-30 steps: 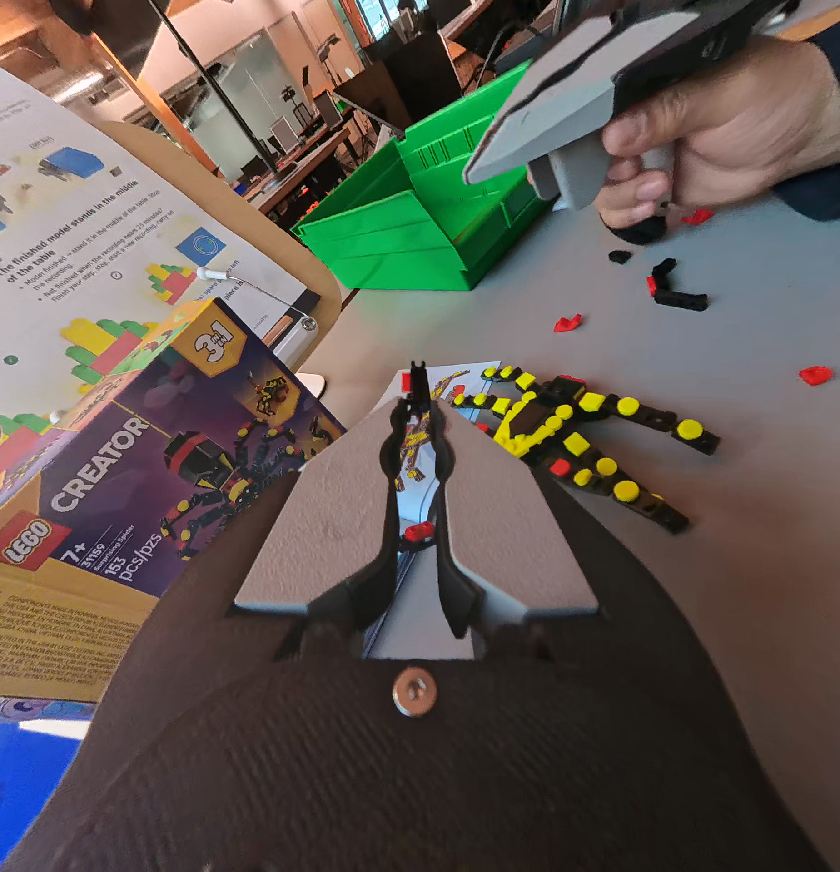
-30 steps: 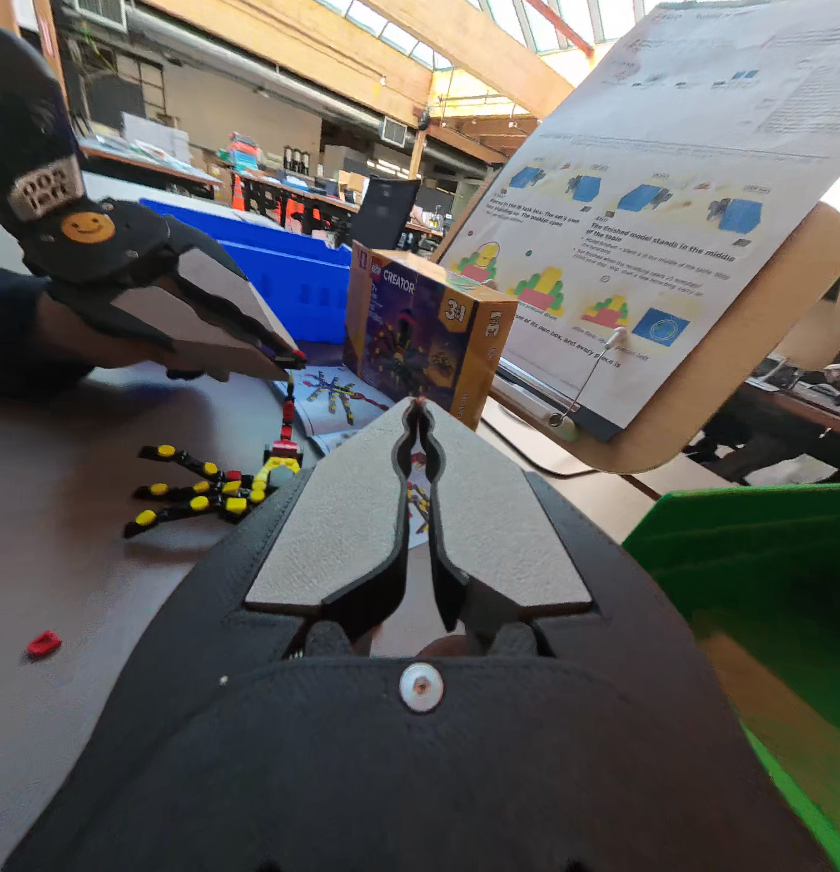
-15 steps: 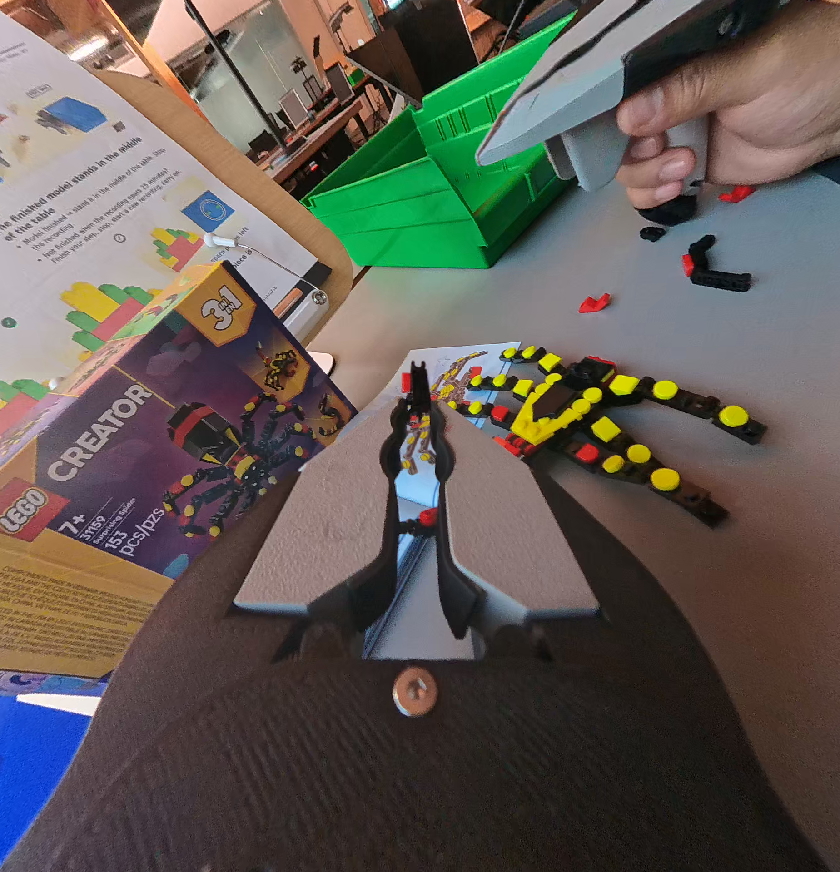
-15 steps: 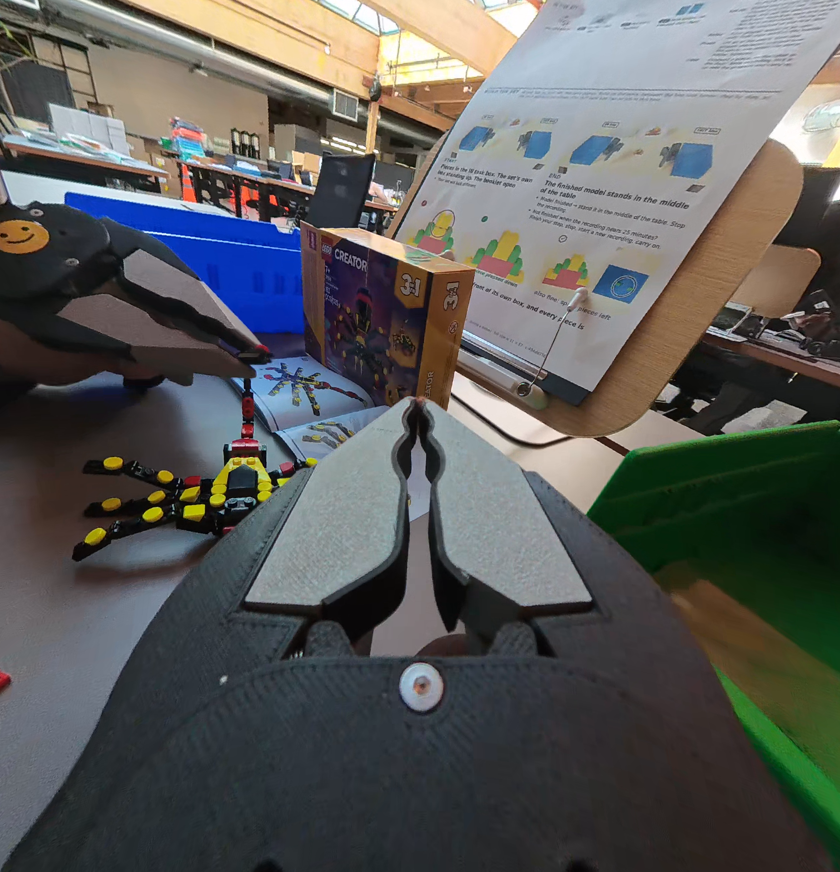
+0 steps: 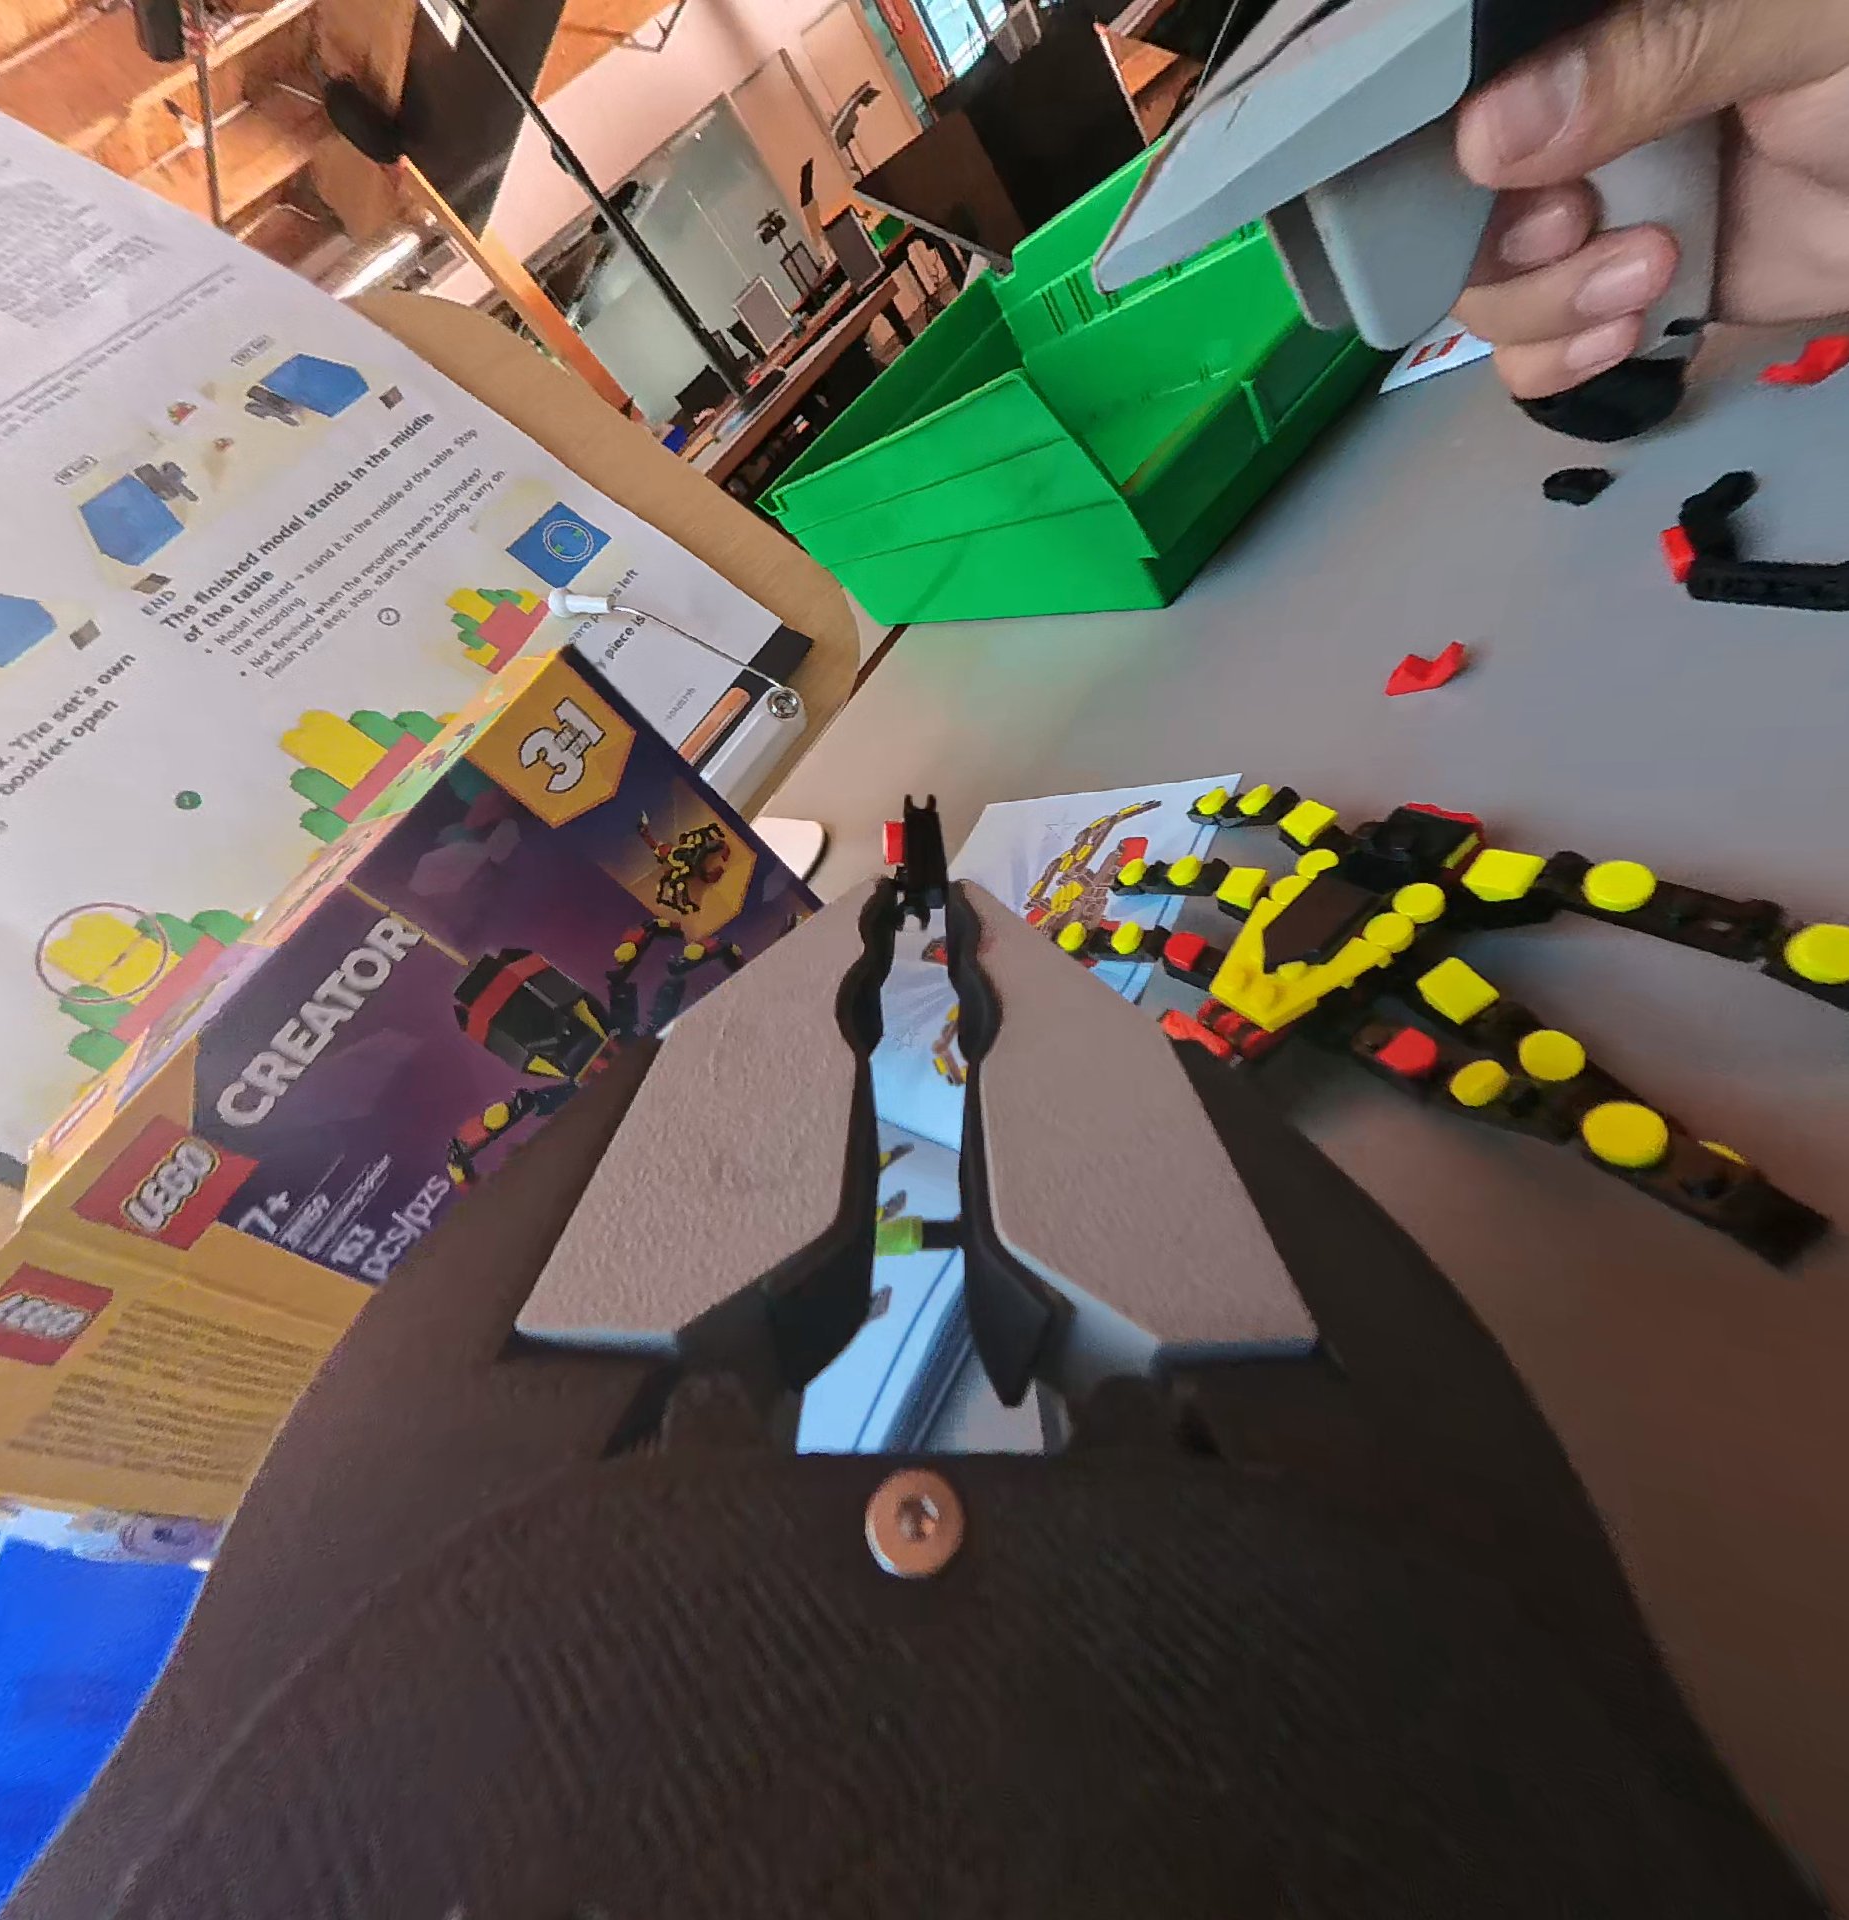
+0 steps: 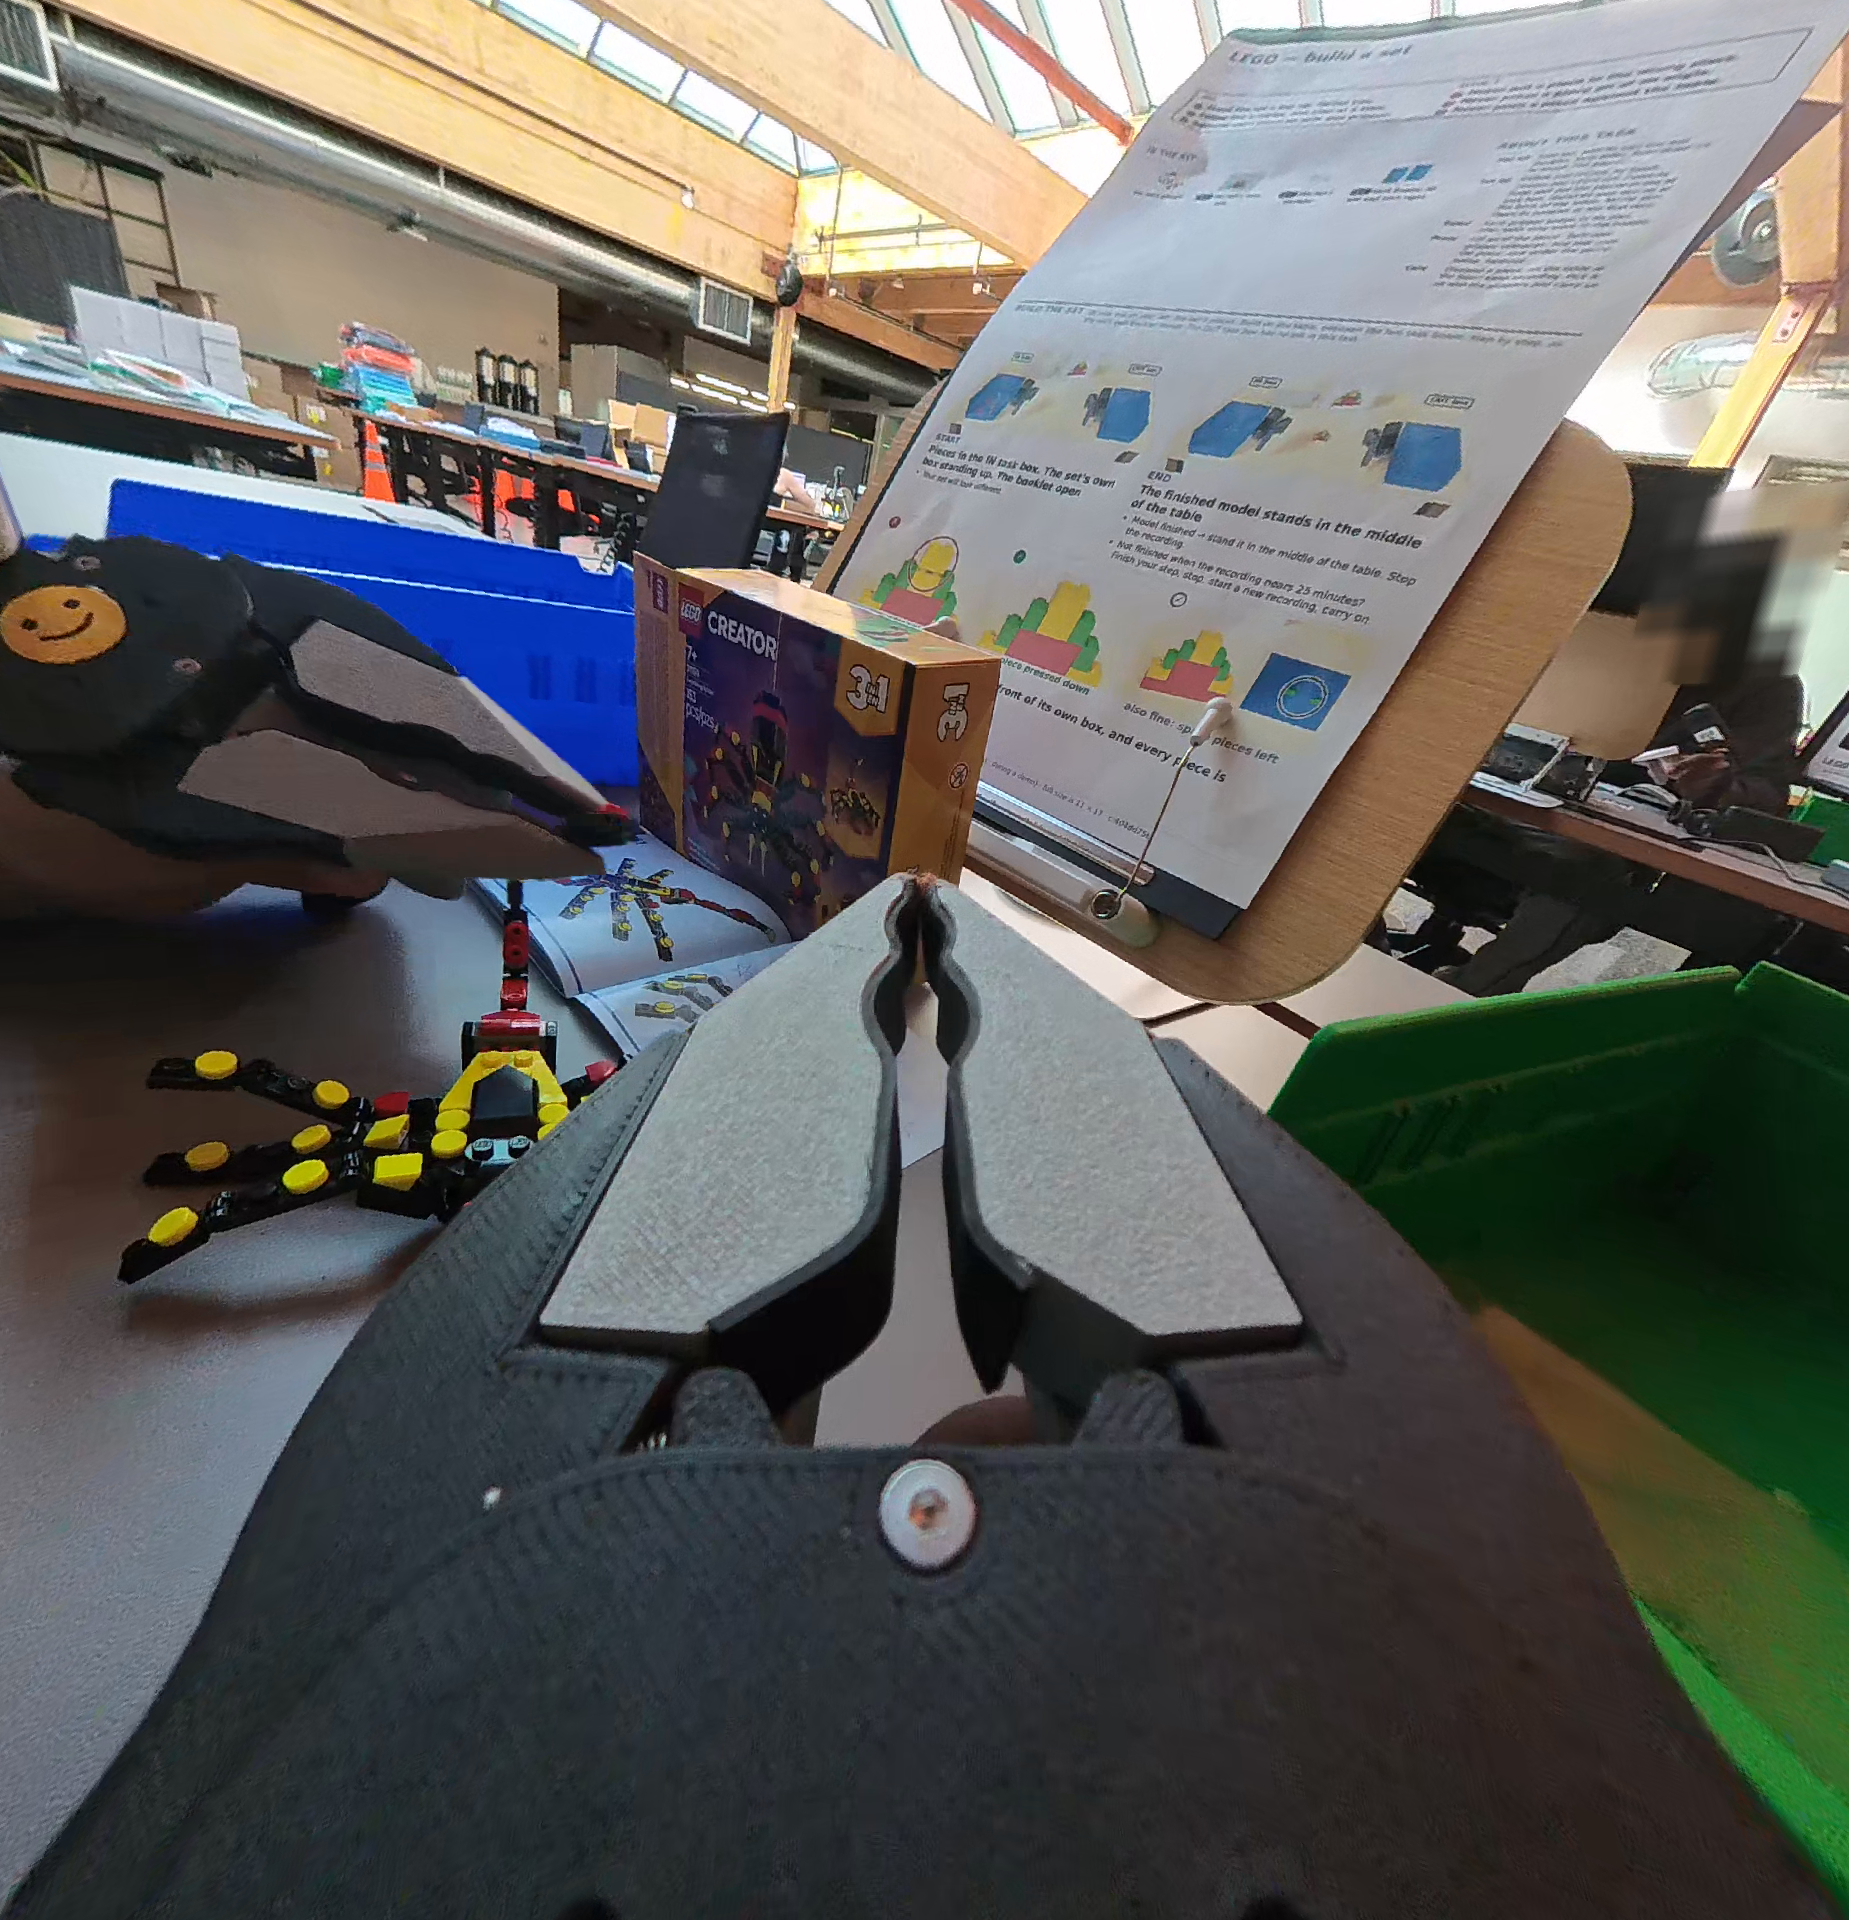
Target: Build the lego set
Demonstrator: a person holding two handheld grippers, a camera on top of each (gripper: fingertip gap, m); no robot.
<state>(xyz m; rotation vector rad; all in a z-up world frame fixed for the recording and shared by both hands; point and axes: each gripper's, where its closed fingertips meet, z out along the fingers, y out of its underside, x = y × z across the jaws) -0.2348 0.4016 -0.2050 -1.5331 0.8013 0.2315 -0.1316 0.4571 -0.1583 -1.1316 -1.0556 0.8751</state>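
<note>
I count 2 grippers: left gripper [image 5: 918, 904], right gripper [image 6: 918, 894]; 1 black-and-yellow spider model [image 5: 1419, 997]; 1 lego box [image 6: 806, 727]; 1 open booklet [image 6: 629, 925]; 1 green bin [image 5: 1055, 457]; 1 blue bin [image 6: 463, 613]; 1 instruction board [image 6: 1263, 499]; approx. 5 loose pcs on the table [image 5: 1522, 727], red and black.

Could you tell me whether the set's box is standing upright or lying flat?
Upright: the box stands on its narrow base on the table, top panel facing up.

Shut empty tongs [image 6: 921, 896] above table [image 6: 120, 1455]
</note>
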